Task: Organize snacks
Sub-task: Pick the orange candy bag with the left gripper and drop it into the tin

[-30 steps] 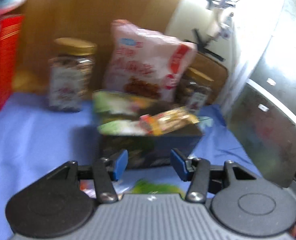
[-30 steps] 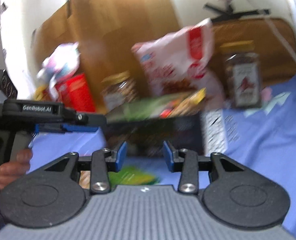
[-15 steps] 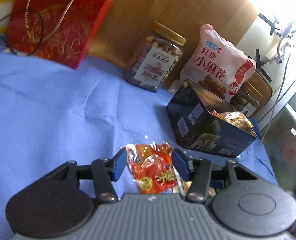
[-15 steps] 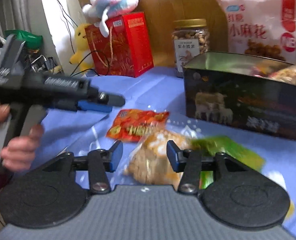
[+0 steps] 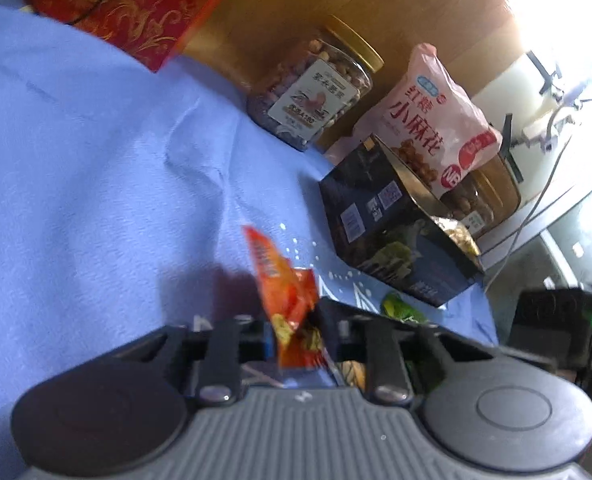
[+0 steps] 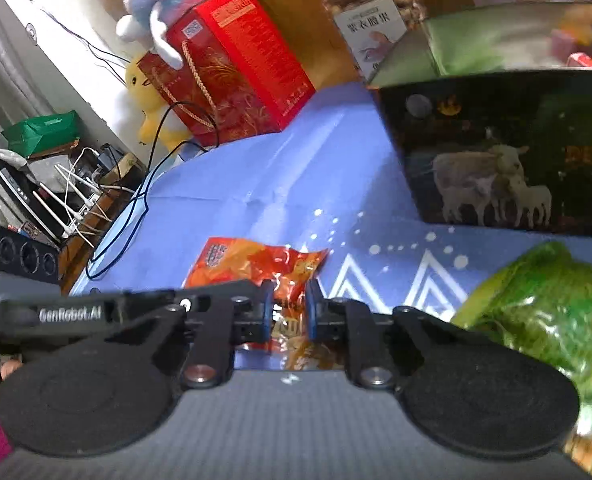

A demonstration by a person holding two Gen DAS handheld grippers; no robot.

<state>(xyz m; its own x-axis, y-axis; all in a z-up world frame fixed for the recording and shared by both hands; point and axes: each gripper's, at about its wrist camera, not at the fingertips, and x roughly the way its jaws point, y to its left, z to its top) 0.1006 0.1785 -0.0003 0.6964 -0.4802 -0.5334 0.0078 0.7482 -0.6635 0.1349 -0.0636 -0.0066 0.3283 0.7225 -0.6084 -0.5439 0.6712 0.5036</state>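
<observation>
The left tool (image 5: 296, 330) is pressed together on the lower end of an orange snack packet (image 5: 283, 284). The packet stands up out of the jaws with its long axis running away from the tool, and its top looks clear of the blue-covered bench (image 5: 95, 160).

The move ahead turns on where the dark box (image 5: 396, 240) lies. It is ahead and to the right of the held packet, near but not touching, with one corner turned toward the tool. Its open top faces up and already holds wrapped snacks. My guess is that the packet has to travel forward and right, over the near wall of the box, and then drop in lengthwise.

The right tool (image 6: 287, 312) is on the box's front side. Its fingers are drawn close, with crinkled orange-brown wrapper between them. I cannot tell whether they grip it, or which packet it is.

A green packet (image 6: 544, 304) lies on the bench just in front of the box, to the right of that tool.

Behind the box stand a nut jar (image 5: 316, 88) and a pink bag (image 5: 436, 120). A red gift box (image 5: 135, 0) is well off to the box's left.
</observation>
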